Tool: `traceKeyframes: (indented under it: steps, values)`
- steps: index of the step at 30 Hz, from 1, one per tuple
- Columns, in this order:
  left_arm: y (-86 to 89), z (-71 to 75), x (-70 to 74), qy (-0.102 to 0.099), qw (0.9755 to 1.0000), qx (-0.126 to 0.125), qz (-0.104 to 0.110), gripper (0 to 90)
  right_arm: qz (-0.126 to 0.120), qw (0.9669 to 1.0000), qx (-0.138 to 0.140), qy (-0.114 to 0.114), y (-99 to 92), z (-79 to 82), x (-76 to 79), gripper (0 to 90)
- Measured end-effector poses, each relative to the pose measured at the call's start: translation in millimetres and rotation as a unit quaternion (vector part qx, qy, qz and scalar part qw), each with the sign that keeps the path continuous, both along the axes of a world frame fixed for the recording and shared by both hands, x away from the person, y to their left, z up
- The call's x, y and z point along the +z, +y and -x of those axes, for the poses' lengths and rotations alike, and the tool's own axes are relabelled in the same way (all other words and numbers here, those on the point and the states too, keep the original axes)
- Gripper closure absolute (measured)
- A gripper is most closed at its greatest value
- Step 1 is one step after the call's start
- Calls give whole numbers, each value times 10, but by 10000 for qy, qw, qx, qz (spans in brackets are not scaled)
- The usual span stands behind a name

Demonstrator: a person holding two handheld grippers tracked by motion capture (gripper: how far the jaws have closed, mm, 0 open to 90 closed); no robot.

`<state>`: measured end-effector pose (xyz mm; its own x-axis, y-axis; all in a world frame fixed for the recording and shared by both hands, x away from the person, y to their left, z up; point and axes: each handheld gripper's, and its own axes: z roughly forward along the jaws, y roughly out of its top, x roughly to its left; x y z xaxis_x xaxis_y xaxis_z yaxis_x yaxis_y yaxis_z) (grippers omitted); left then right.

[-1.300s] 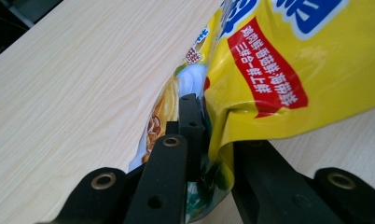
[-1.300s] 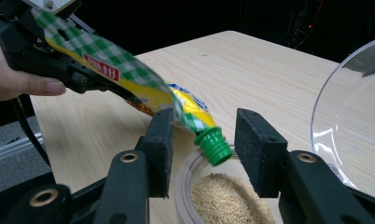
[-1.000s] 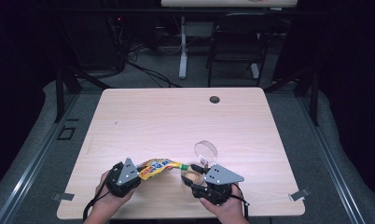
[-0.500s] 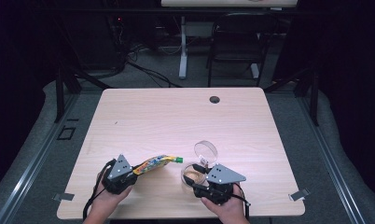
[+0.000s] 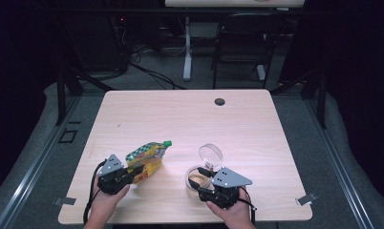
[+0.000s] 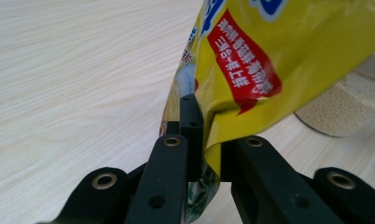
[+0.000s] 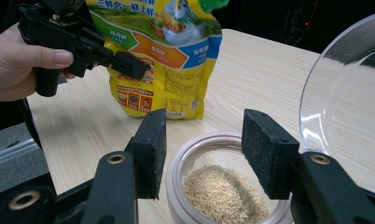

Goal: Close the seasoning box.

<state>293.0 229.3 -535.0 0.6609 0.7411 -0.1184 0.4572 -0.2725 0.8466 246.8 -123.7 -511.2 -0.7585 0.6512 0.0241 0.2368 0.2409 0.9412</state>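
From the high view, we have the left hand-held gripper (image 5: 133,172) clamped on the yellow seasoning pouch (image 5: 146,158), which sits on the bench (image 5: 180,119) left of the glass jar (image 5: 198,177), its green cap (image 5: 167,142) pointing away from us. The right hand-held gripper (image 5: 202,181) holds the jar, whose clear hinged lid (image 5: 210,154) stands open. We judge the pouring is done or paused and the pouch is being set aside; next we would release it and close the lid.

In the left gripper view, our jaws pinch the pouch (image 6: 269,56) by its edge, clenched tight. The jar (image 6: 344,105) shows behind, mostly covered by the pouch.

In the right gripper view, the jaws straddle the jar (image 7: 218,186), half full of pale granules (image 7: 223,193). Its lower body is cut off, so the pads' contact is hard to make out. The lid (image 7: 344,88) is cropped at the right.
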Motion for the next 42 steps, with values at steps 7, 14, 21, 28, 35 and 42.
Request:
traceKeyframes:
  steps: [7, 14, 21, 28, 35, 42]
  values:
    - [79, -31, -25, 172, 9994, 211, 203, 852, 15, 10000, -5, 19, -5, -5, -6, 504]
    - [165, -11, -9, 199, 9990, 205, 346, 787, 19, 10000, -27, 27, -11, -6, -13, 504]
    - [206, 41, 47, 27, 9984, 66, 565, 636, 10, 10000, -28, 26, -16, -6, -17, 503]
    - [218, 39, 26, -59, 9983, 74, 580, 494, 13, 10000, -18, 41, -10, -9, -21, 504]
    - [224, 41, 25, -198, 9977, 189, 615, 433, 24, 10000, -21, 62, -17, -14, -25, 501]
    - [236, 52, 76, -108, 9980, -16, 617, 402, -82, 10000, -34, 42, -41, -15, -8, 495]
